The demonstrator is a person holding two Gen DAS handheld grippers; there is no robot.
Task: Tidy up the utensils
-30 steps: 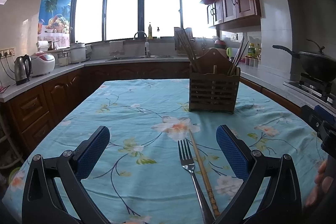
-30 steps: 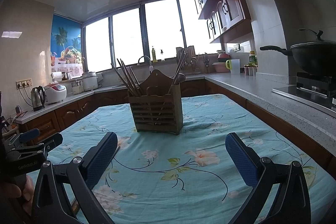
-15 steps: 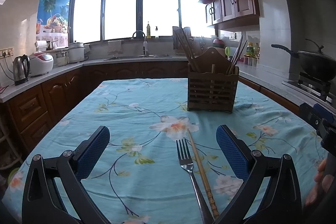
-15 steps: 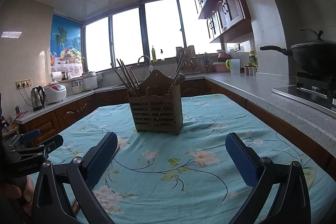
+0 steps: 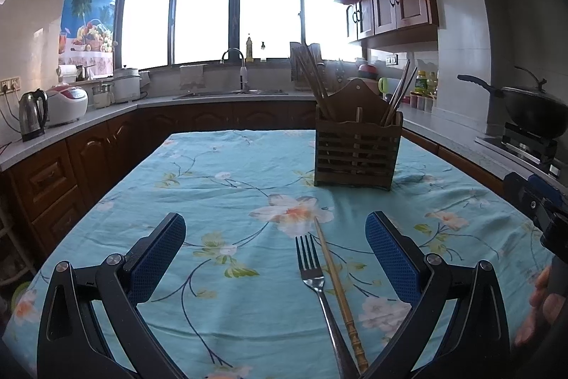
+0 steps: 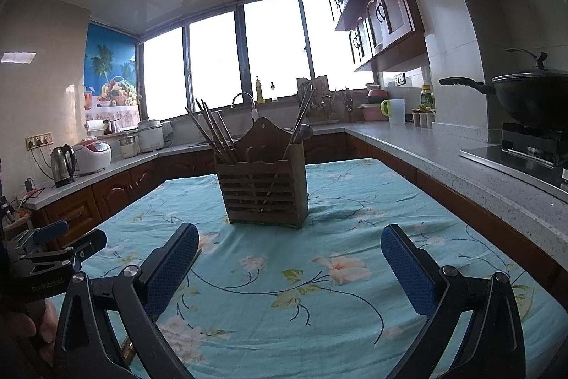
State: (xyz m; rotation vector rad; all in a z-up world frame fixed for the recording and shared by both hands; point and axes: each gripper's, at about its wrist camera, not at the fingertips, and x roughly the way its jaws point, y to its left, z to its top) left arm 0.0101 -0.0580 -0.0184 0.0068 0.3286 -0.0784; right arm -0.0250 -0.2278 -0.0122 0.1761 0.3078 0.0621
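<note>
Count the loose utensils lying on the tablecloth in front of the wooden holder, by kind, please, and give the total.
Fork: 1
Chopstick: 1
Total: 2 loose utensils on the tablecloth, both lying between the open fingers of the left gripper. The utensils already standing in the wooden holder are not counted.

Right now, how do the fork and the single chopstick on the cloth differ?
The fork is silvery metal with tines; the chopstick is a plain tan stick with a ridged end. The chopstick reaches further toward the wooden holder than the fork. Both lie flat, side by side, between the open left tool's fingers.
</note>
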